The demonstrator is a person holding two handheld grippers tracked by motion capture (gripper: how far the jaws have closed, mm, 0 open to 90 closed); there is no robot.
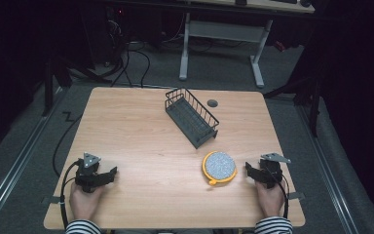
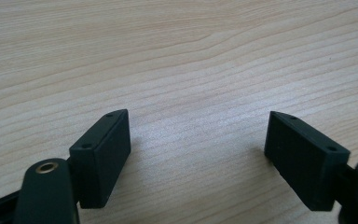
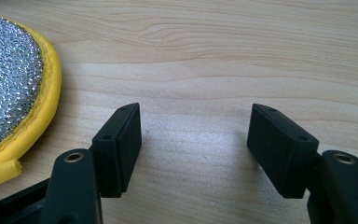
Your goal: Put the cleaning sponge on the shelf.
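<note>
Right gripper (image 1: pixel 251 171) rested on the wooden table (image 1: pixel 141 131), jaws wide apart and empty, just beside the round yellow-rimmed scouring pad (image 1: pixel 219 166) but not touching. Left gripper (image 1: pixel 108 175) near the front left corner, jaws also wide, holding nothing. Black wire dish rack (image 1: pixel 191 116) farther back, well apart from the pad.

no readable text, label, brand, number or sign anywhere

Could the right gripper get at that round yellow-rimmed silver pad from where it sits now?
Probably yes. The right gripper rests with its jaws open beside the yellow-rimmed scouring pad, and bare wooden table lies between them. The wire dish rack stands farther back, out of the way.
</note>
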